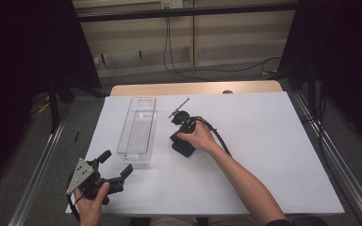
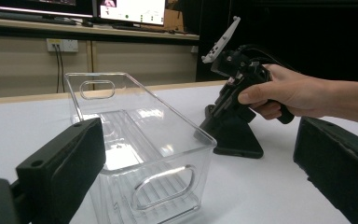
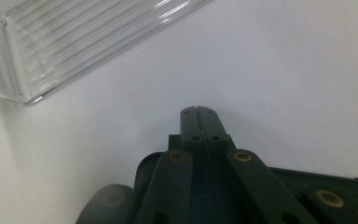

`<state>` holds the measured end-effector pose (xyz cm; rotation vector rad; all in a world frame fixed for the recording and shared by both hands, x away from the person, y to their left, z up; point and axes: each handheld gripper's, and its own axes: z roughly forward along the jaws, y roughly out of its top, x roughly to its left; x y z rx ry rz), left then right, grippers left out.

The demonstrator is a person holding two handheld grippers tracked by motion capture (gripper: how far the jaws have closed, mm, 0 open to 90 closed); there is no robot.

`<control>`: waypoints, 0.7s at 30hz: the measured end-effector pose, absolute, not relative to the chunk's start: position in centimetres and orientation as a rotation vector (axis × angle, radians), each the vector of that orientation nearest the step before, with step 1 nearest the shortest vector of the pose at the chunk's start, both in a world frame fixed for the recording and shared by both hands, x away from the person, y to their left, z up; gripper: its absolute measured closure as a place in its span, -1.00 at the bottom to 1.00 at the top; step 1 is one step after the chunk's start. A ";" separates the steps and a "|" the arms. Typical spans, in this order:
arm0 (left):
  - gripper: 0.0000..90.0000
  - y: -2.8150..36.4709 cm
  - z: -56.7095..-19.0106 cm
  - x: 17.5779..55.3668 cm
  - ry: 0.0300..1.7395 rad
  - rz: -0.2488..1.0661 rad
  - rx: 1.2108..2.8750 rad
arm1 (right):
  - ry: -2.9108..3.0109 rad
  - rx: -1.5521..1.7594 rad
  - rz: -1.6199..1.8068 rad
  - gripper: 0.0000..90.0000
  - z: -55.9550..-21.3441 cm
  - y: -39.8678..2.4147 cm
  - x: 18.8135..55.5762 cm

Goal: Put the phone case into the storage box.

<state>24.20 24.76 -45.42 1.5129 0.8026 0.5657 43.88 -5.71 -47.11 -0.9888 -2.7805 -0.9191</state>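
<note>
Between both tongs lies a clear ribbed plastic bin point(image 1: 139, 129); left tongs point(image 1: 115, 168) gape, right tongs point(image 3: 199, 113) press together, tipped down onto the white worktop point(image 1: 264, 141).

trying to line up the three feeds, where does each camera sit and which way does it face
High view: above the person's side, looking forward and down on the white table; both forearms, the left tool and the right tool show.
Left gripper view: rides the left tool, looking across the table between its open jaws at the clear bin and the right hand.
Right gripper view: rides the right tool, pointing down at the table, jaws closed.
Shared: the clear bin appears in all three.
</note>
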 end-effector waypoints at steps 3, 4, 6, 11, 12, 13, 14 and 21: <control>-0.95 24.8 -45.4 24.2 0.806 0.572 1.524 | -2.803 -0.959 -0.887 1.00 -46.9 -5.8 43.6; -0.95 24.8 -45.4 24.2 0.801 0.570 1.525 | -2.799 -0.956 -0.885 1.00 -46.9 -5.9 43.4; -0.95 24.8 -45.4 24.2 0.801 0.572 1.526 | -2.795 -0.948 -0.873 1.00 -46.9 -6.1 43.1; -0.95 24.7 -45.4 24.2 0.798 0.565 1.523 | -2.775 -0.931 -0.874 1.00 -46.9 -6.9 42.5; -0.95 24.7 -45.4 24.2 0.794 0.564 1.522 | -2.774 -0.932 -0.872 1.00 -46.9 -7.1 42.3; -0.95 24.8 -45.4 24.2 0.795 0.566 1.522 | -2.767 -0.935 -0.876 1.00 -46.9 -7.3 42.1; -0.95 24.8 -45.4 24.2 0.804 0.569 1.524 | -2.758 -0.935 -0.874 1.00 -46.9 -7.5 42.0; -0.95 24.7 -45.5 24.3 0.799 0.565 1.523 | -2.745 -0.921 -0.898 1.00 -47.0 -9.0 40.9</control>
